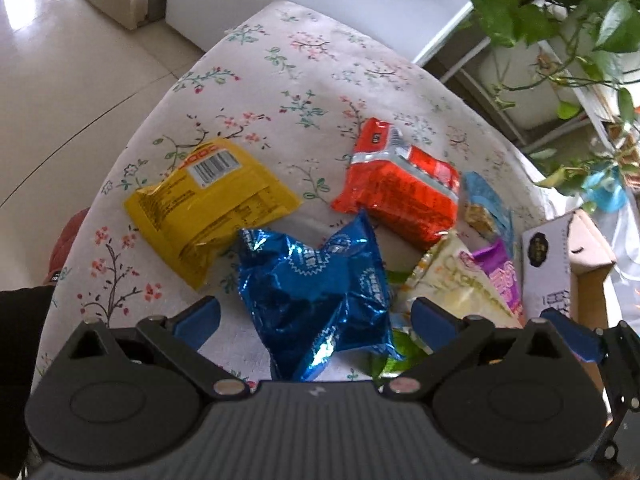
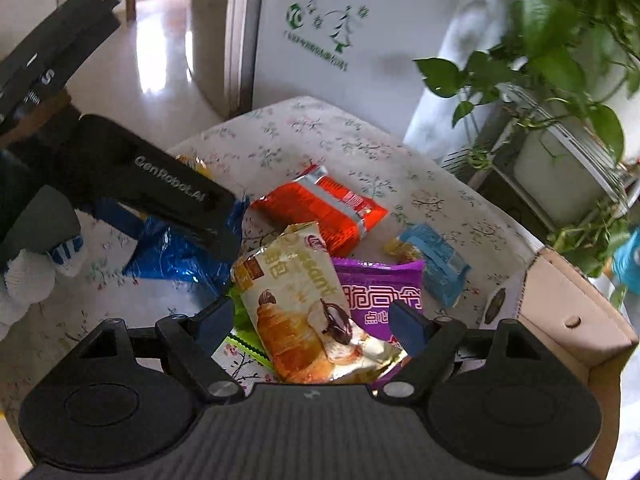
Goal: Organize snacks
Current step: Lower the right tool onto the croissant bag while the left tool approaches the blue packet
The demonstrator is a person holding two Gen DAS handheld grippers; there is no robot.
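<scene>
Several snack packs lie on a table with a floral cloth [image 1: 280,80]. In the left wrist view my left gripper [image 1: 316,316] is open, its jaws on either side of a crumpled blue foil pack [image 1: 316,292]. A yellow pack [image 1: 208,204] lies to the left and an orange pack [image 1: 400,196] behind. In the right wrist view my right gripper [image 2: 312,320] is open around a cream croissant pack [image 2: 304,304], which lies over a purple pack [image 2: 380,292]. The orange pack [image 2: 324,208] and a light blue pack [image 2: 436,260] lie beyond. The left gripper's body [image 2: 160,184] covers part of the blue foil pack [image 2: 176,256].
An open cardboard box [image 2: 560,320] stands at the table's right edge, with a white boxed item [image 1: 544,264] by it. A leafy potted plant [image 2: 560,60] hangs at the right. A white appliance [image 2: 340,32] stands behind the table. Tiled floor [image 1: 60,80] is to the left.
</scene>
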